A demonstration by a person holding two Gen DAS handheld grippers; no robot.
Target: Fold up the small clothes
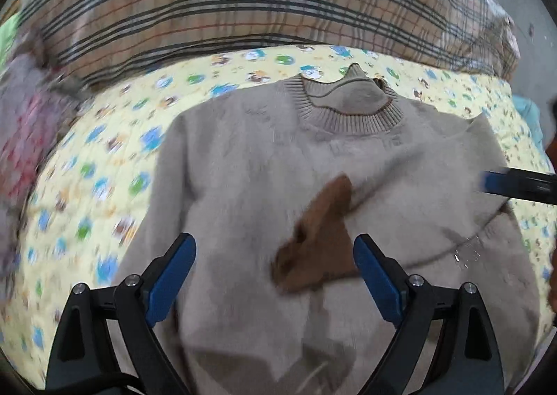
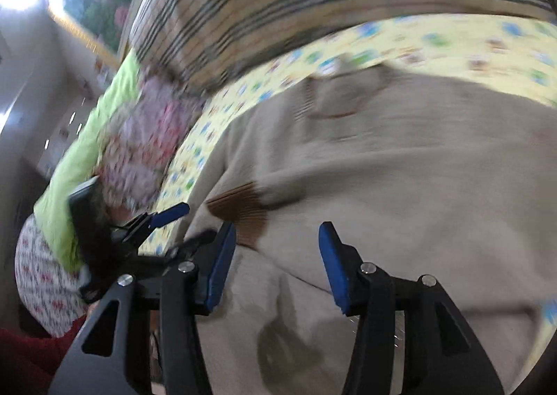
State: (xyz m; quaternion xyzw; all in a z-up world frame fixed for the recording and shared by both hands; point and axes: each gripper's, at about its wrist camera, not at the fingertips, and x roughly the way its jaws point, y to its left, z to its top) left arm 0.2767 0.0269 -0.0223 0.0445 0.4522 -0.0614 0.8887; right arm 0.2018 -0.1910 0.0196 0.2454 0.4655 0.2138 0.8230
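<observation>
A small beige sweater point(image 1: 264, 172) lies flat on a yellow cartoon-print sheet point(image 1: 104, 158), ribbed collar point(image 1: 348, 106) at the far end. A sleeve is folded across the chest, and its brown cuff point(image 1: 316, 241) rests near the middle. My left gripper point(image 1: 275, 248) hovers over the lower body of the sweater, jaws wide apart and empty, the brown cuff lying between them below. My right gripper point(image 2: 276, 238) is open above the same sweater point(image 2: 400, 168), with nothing between its pads; the brown cuff point(image 2: 240, 210) lies just beyond its left finger. One finger of the right gripper point(image 1: 515, 182) shows at the right edge of the left wrist view.
A plaid blanket point(image 1: 243, 12) is bunched along the far side of the sheet. A pink floral cloth point(image 2: 139, 144) and a light green cloth point(image 2: 87, 151) lie heaped to the left. The left gripper point(image 2: 167, 214) shows at the left of the right wrist view, with a red sleeve point(image 2: 31, 353) at the lower left.
</observation>
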